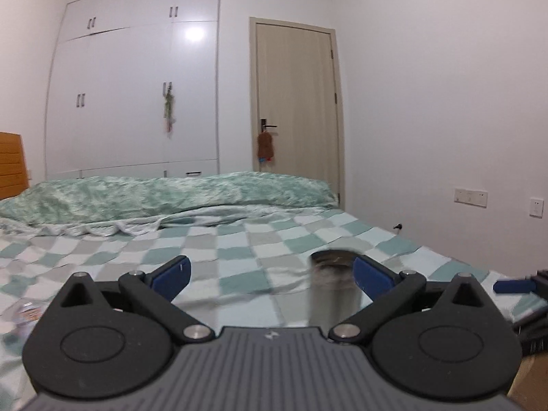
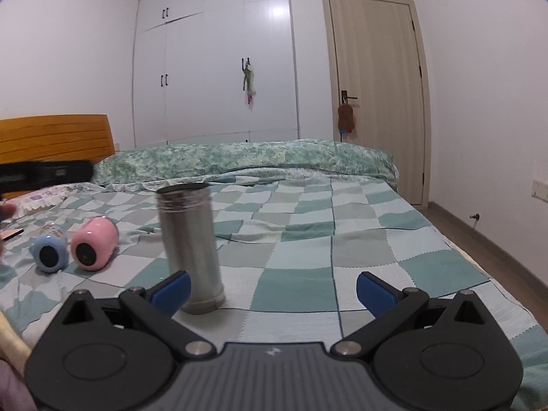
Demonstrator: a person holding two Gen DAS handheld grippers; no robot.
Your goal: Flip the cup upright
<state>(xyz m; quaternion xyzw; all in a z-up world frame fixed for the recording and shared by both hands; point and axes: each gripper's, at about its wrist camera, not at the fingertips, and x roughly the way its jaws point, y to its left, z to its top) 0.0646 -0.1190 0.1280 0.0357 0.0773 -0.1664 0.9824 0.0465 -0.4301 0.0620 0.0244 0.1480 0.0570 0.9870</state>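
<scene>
A tall steel cup [image 2: 190,246] stands upright on the checked bedspread, mouth up, just beside the left finger of my right gripper [image 2: 274,289], which is open and empty. In the left wrist view the same cup [image 1: 330,287] is blurred and stands close to the right finger of my left gripper [image 1: 270,274], which is open and holds nothing. A pink cup [image 2: 94,248] and a blue cup [image 2: 49,251] lie on their sides at the left of the bed.
A green duvet [image 2: 246,157] is bunched along the far side of the bed. An orange headboard [image 2: 54,137] is at the left. The other gripper's blue finger [image 1: 513,286] shows at the right edge. A wardrobe and a door stand behind.
</scene>
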